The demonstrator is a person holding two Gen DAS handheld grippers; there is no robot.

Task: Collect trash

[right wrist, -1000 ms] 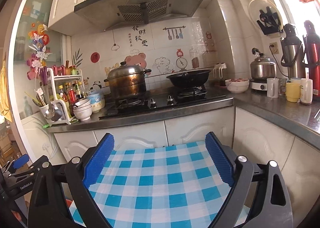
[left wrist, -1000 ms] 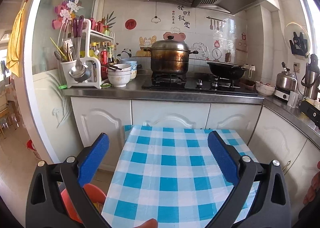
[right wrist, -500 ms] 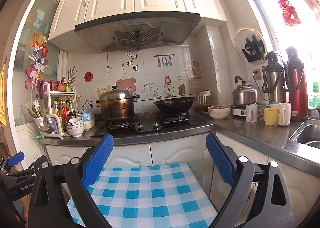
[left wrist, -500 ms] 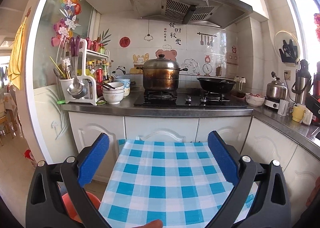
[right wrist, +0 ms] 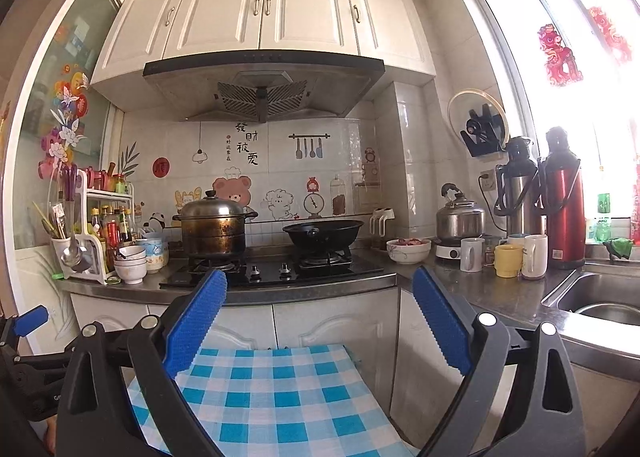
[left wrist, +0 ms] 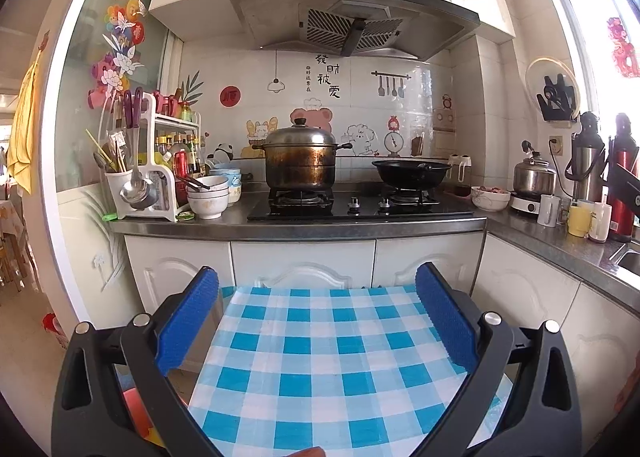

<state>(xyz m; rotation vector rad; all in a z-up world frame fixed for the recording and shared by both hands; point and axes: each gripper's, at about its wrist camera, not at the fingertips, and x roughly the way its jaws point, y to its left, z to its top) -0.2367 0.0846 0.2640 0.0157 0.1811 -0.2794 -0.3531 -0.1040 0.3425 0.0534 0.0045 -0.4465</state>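
Both grippers raised, spread and empty; no trash in sight.

Left wrist view: left gripper [left wrist: 316, 285] spread wide, nothing between the blue pads [left wrist: 188, 321], held above the blue-checked tablecloth [left wrist: 320, 361], aimed level at the stove counter [left wrist: 296, 227]. Cloth bare where visible. Steamer pot [left wrist: 299, 161], wok [left wrist: 411, 172] and stacked bowls [left wrist: 209, 195] on the counter, none reading as rubbish. Red-orange shape [left wrist: 134, 409] low beside the table, possibly a bin, too hidden to tell.
Right wrist view: right gripper [right wrist: 319, 295] likewise spread and empty, aimed higher, across counter to kettle [right wrist: 460, 217], mugs [right wrist: 508, 259], thermoses [right wrist: 564, 201], sink [right wrist: 600, 305]. Left gripper edge showing at far left. Trash itself not locatable in either view.
Best handling, as a judgement: tilt both wrists down, sweep floor and table edges, fix a target before closing in; keep clear of the pot and wok.
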